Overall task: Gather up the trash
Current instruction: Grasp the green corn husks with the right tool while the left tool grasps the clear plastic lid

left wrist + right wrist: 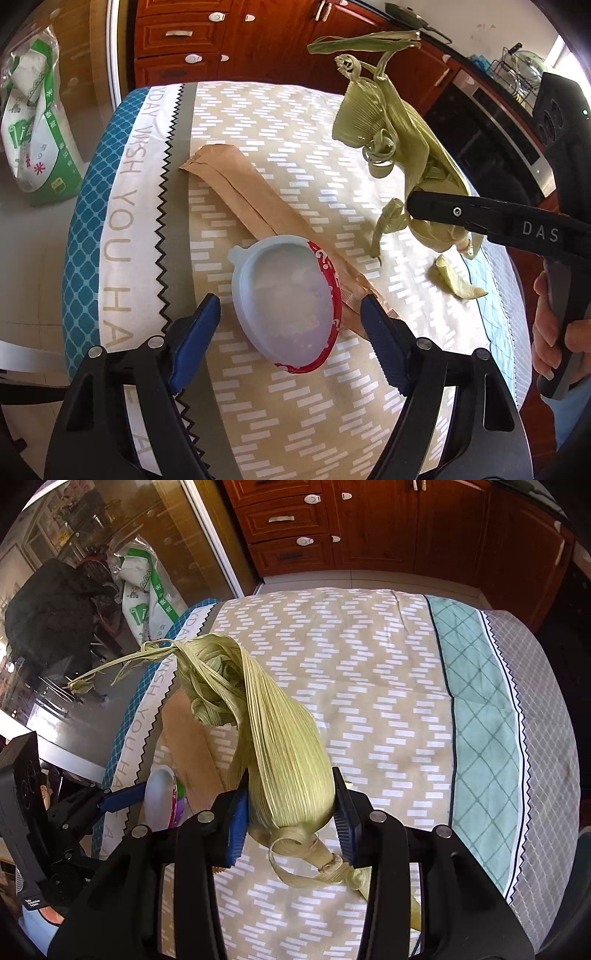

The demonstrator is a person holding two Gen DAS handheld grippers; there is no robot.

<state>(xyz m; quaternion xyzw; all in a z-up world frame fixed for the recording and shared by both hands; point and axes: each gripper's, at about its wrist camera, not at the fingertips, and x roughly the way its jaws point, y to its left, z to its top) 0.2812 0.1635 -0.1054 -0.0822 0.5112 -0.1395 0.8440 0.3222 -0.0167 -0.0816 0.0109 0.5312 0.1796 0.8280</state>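
Straddling the lidded cup [286, 301], the left hand-held gripper [291, 325] has its blue pads standing wide on either side, neither pressing on it yet. The cup lies tipped on its side on the cloth-covered counter [295, 147], its pale lid facing up toward the camera and its red rim toward four o'clock; its long axis runs roughly from eleven to five o'clock, so the jaws cross it at about the right angle, and closing looks like the coming move. Under it a long brown paper wrapper [240, 184] stretches from ten o'clock down to four o'clock, touching the cup's far side, and could be caught along with it. The left hand is clearly the nearer one to this cup; its tool points steeply down at the counter. The right hand-held gripper [291, 812] is clamped on a bundle of green corn husks [280, 746], lifted clear of the cloth at two o'clock in the left wrist view, husk tips trailing upward. A small husk scrap [456, 280] lies loose on the cloth at three o'clock.
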